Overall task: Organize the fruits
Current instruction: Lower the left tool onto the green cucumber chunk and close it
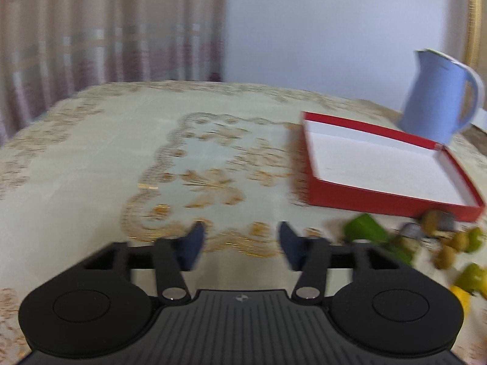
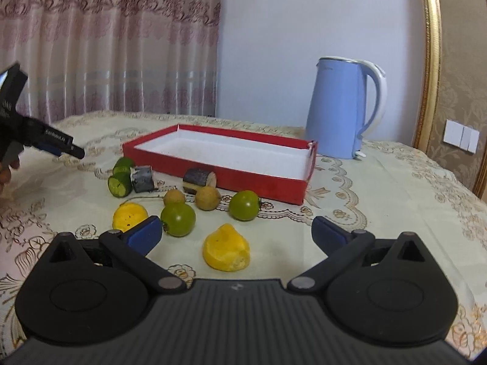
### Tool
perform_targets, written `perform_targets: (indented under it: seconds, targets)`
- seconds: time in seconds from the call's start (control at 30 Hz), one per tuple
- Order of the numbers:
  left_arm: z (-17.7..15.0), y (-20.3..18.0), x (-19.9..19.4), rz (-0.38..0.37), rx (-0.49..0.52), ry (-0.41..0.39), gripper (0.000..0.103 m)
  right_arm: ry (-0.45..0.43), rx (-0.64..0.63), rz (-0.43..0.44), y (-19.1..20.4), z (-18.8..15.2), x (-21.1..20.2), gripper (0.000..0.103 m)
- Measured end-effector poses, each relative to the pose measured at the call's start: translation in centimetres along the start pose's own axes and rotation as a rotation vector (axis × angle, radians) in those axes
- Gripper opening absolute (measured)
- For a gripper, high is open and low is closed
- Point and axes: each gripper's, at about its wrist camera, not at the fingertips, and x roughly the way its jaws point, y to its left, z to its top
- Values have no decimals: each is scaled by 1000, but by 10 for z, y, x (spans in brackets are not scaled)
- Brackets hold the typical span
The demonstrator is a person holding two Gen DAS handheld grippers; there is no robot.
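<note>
Fruit lay ahead of the spread right gripper [image 2: 237,232]; yellow piece [image 2: 226,248] looked soft, best pinched gently across its sides.

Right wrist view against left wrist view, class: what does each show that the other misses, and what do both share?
Only the right wrist view shows the wall switch and the left hand-held gripper from outside. Only the left wrist view shows the bare tablecloth centre. Both share the red box, blue kettle and scattered fruit.
</note>
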Motion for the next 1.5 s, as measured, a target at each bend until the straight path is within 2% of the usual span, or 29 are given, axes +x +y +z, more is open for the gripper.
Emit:
perform_targets:
  seconds: [0.2, 0.23, 0.27, 0.3, 0.37, 0.43, 0.6, 0.9, 1.0, 1.17, 1.5]
  targets:
    - [-2, -25, -8, -59, 65, 15, 46, 94, -28, 18, 1, 3, 23, 103]
    - [-2, -28, -11, -67, 72, 12, 46, 111, -30, 34, 0, 3, 28, 99]
    - [-2, -29, -13, -74, 77, 8, 46, 127, -33, 47, 0, 4, 31, 82]
    - [-3, -32, -15, -79, 86, 1, 46, 143, -35, 52, -1, 4, 35, 76]
    - [-4, -37, -21, -95, 103, -10, 46, 169, -34, 59, -2, 4, 42, 55]
    - [-6, -42, -27, -118, 128, -11, 46, 202, -43, 70, -1, 2, 49, 52]
    - [-15, -60, -28, -154, 219, 10, 46, 198, -42, 121, 0, 0, 48, 33]
    - [-28, -85, -13, -236, 282, 78, 46, 186, -34, 138, -1, 1, 42, 33]
    - [-29, -89, -4, -243, 270, 100, 46, 185, -18, 146, -3, 0, 42, 33]
    - [-26, -90, 1, -241, 218, 92, 46, 186, -10, 154, -4, -1, 43, 33]
    - [-22, -100, 7, -226, 184, 86, 46, 192, 6, 162, -6, -1, 45, 33]
